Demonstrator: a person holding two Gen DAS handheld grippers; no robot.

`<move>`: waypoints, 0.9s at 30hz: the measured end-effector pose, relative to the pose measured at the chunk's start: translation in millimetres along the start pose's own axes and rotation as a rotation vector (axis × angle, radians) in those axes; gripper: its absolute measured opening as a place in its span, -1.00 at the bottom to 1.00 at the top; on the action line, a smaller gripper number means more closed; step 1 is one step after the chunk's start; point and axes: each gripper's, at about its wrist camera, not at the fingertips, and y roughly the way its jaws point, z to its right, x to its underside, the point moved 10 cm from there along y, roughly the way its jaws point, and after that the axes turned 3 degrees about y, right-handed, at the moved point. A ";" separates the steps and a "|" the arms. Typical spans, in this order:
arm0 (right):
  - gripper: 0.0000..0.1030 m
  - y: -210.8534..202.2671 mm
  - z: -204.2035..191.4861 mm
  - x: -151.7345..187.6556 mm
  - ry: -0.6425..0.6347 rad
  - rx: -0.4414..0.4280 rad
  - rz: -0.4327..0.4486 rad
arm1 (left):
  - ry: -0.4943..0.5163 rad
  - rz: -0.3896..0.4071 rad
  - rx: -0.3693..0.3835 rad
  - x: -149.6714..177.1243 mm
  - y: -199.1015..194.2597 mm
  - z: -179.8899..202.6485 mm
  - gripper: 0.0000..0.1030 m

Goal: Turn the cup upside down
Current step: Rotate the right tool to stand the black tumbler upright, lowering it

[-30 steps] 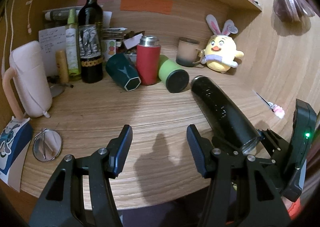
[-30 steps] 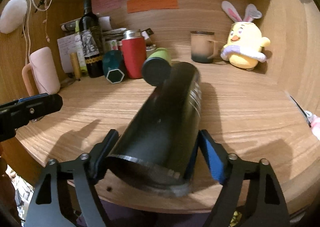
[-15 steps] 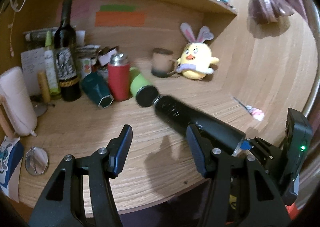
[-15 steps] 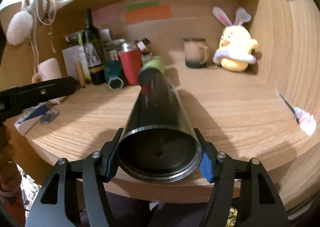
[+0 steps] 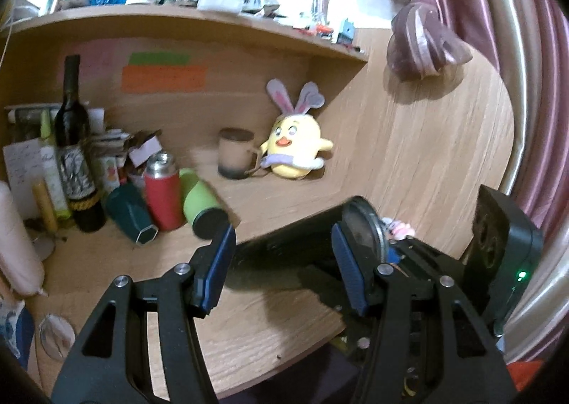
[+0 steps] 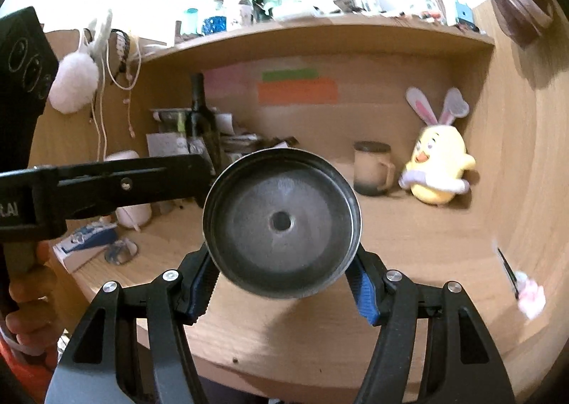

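- Lying on its side in mid-air, the black cup is clear of the table; its round metal end faces the right wrist camera, with a small dark hole at its centre.
- Judging by that pose, the flip looks about half done: the cup is lifted and tipped level, but it is not yet inverted and not yet set down. Which end is the mouth cannot be told for certain.
- Left to do, as I read it: finish the turn, then stand the cup on the table.
- The right claw is closed on the cup, its blue pads pressing either side of the body near the end that faces the camera.
- From the left wrist view the cup runs crosswise just beyond the left claw, which stands wide apart and holds nothing; whether it touches the cup is unclear.
- Well behind the cup stands a yellow bunny toy, with a mug beside it.
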 end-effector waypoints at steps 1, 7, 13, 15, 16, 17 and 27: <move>0.19 1.6 -1.1 -4.3 0.002 -0.009 0.004 | 0.007 0.013 -0.016 -5.5 -0.6 -2.0 0.09; 0.19 15.9 -2.8 -22.7 0.009 -0.051 0.015 | -0.031 0.021 -0.027 -29.5 6.2 -23.9 0.09; 0.19 36.0 -6.1 -35.0 0.003 -0.080 0.012 | -0.036 0.034 -0.057 -48.6 13.9 -39.7 0.09; 0.19 44.8 -8.1 -39.4 0.001 -0.093 0.009 | -0.043 0.032 -0.069 -53.8 18.8 -44.1 0.09; 0.19 47.9 -8.8 -40.8 0.001 -0.096 0.009 | -0.044 0.027 -0.075 -55.7 22.6 -46.2 0.09; 0.19 52.7 -8.5 -42.5 0.002 -0.101 0.008 | -0.044 0.022 -0.082 -56.8 26.2 -48.2 0.10; 0.21 86.2 -9.1 -50.6 0.020 -0.164 -0.003 | -0.065 -0.057 -0.146 -65.8 68.8 -78.9 0.17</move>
